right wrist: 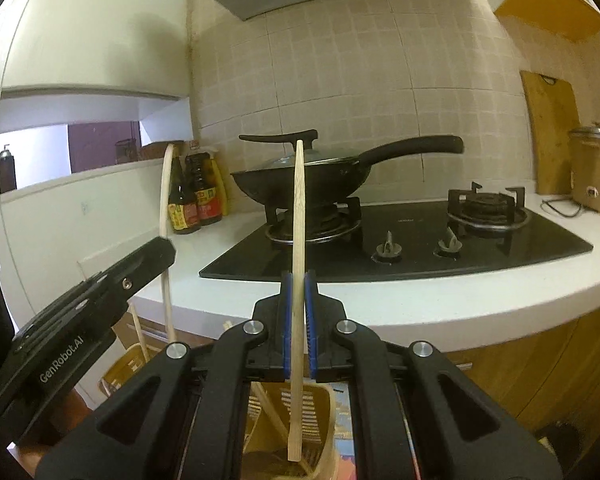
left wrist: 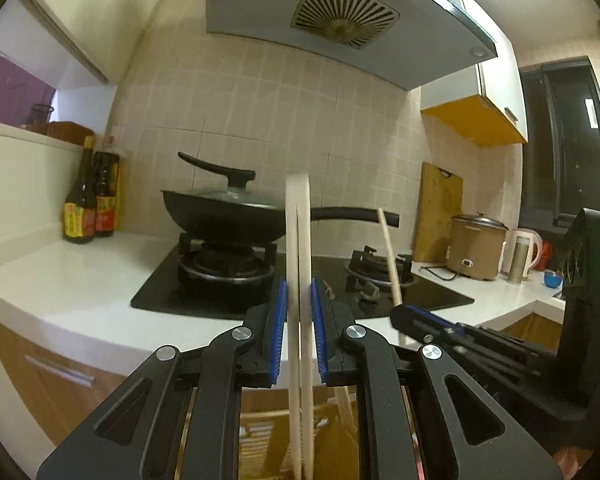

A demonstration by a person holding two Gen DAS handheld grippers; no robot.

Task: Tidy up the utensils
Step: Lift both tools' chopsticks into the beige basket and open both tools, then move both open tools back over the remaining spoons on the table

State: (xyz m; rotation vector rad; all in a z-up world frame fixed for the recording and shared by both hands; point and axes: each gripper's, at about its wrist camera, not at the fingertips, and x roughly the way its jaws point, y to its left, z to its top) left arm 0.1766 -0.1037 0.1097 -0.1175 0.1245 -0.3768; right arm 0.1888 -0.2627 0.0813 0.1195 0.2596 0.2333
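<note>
- Pinching a pale wooden stick [right wrist: 298, 208], the right tongs [right wrist: 299, 280] have their blue pads pressed against it on both sides.
- The stick stands almost upright. Its top reaches up in front of the wok [right wrist: 300, 184], and its lower end hangs below the tongs over a yellow slotted basket [right wrist: 328, 408]. I cannot tell whether the tip is inside the basket.
- The left tongs [left wrist: 299, 292] have a white utensil [left wrist: 298, 220] upright between their pads. The pads sit close on either side, but I cannot tell whether they press on it.
- In the left wrist view the white utensil runs down past the tongs towards the same basket. In the right wrist view it shows as a thin, slightly curved white rod beside the sauce bottles [right wrist: 196, 196].
- Both tongs are held side by side in front of the white desk [right wrist: 420, 300], the left ones to the left of the right ones. The basket is below them, lower than the desk edge.
- Another wooden stick [right wrist: 272, 412] leans inside the basket.
- On the desk a black gas hob [right wrist: 420, 256] carries the lidded wok on its left burner.
- The bottles stand on the desk to the left of the hob, against the wall.
- A wooden cutting board [right wrist: 552, 132] leans on the tiled wall to the right of the hob, with a rice cooker [right wrist: 596, 172] just beside it.
</note>
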